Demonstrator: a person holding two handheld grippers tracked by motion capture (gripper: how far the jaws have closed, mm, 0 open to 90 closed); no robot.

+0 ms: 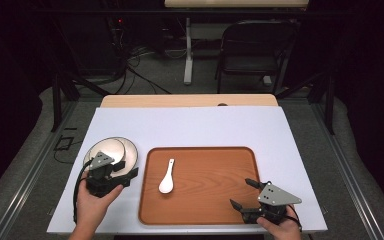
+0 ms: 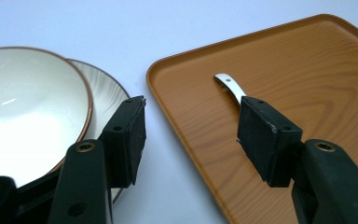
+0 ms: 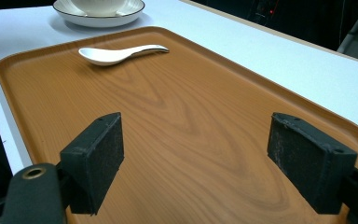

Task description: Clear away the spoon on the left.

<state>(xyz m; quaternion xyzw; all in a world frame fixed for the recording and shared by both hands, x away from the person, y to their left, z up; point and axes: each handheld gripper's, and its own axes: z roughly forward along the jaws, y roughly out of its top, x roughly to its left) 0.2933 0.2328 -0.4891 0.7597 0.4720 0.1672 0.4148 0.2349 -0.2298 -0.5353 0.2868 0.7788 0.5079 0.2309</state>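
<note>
Left gripper point(image 1: 123, 172) held over the white tabletop point(image 1: 190, 125), jaws spread wide with nothing between them. Just outside its left finger point(image 2: 126, 140), a white bowl point(image 2: 23, 112) with a brown rim, sitting on a plate point(image 2: 103, 95); under and beyond its right finger point(image 2: 265, 137), the near edge of a wooden tray point(image 2: 317, 70). Past that right fingertip, the handle of a white ceramic spoon point(image 2: 228, 85), lying flat on the tray and touched by neither finger.

Right gripper point(image 1: 244, 194) held over the tray's opposite corner, jaws likewise fully apart and gripping nothing. Between its fingers point(image 3: 95, 158), bare wood grain. Well ahead of the left fingertip, the spoon again, with bowl and plate farther off beyond the tray rim.
</note>
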